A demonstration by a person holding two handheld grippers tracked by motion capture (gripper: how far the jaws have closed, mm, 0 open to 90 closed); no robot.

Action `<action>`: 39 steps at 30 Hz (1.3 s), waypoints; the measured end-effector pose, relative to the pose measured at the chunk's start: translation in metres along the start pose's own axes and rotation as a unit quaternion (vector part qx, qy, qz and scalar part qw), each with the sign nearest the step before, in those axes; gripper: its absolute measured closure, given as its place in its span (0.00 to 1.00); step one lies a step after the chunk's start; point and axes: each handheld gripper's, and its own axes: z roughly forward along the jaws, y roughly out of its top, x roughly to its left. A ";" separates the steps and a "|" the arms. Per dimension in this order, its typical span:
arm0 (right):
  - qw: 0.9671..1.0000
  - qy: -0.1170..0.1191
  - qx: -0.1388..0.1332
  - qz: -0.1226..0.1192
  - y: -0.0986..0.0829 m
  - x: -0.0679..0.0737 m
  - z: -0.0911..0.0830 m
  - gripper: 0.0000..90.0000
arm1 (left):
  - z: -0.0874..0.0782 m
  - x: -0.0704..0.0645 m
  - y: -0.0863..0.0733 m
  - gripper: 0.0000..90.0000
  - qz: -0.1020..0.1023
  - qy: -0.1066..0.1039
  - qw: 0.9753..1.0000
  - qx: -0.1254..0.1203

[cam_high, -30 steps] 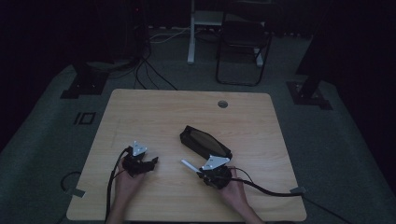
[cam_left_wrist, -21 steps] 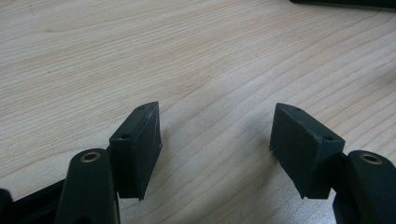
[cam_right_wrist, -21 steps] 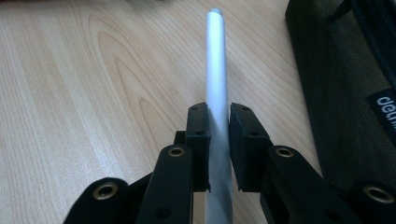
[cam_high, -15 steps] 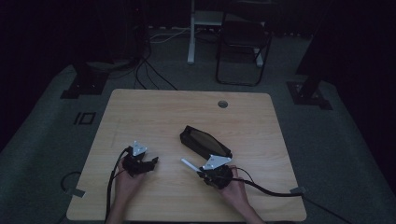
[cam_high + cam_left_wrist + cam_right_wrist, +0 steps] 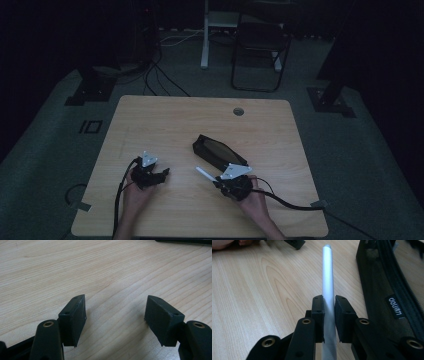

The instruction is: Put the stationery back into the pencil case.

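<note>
Right gripper (image 5: 329,308): jaws clamped on a slim silver-white pen (image 5: 328,277), which runs forward between the pads toward 12 o'clock in its own view. In the high view the pen (image 5: 205,174) sticks out toward 10 o'clock. Black mesh pencil case (image 5: 219,152) lies on the wooden table (image 5: 165,120) just beside the pen, at 1 o'clock. Left gripper (image 5: 115,312): jaws wide apart, empty, over bare wood, well apart at 9 o'clock.

The pen (image 5: 328,302) runs off the bottom edge (its near end is unseen).
</note>
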 end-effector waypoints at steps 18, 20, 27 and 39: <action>1.000 -0.010 -0.015 0.002 0.006 -0.006 -0.016 0.87 | 0.000 0.000 0.000 0.38 0.000 0.000 1.000 0.000; 1.000 -0.011 -0.017 0.004 0.008 -0.007 -0.019 0.87 | 0.000 0.000 0.000 0.38 0.000 0.000 1.000 0.000; 1.000 -0.018 -0.024 0.004 0.010 -0.010 -0.026 0.87 | 0.000 0.000 0.000 0.38 0.000 -0.001 1.000 0.000; 0.999 -0.032 -0.031 -0.008 0.018 -0.011 -0.036 0.87 | 0.000 0.000 0.000 0.38 0.000 0.000 1.000 0.000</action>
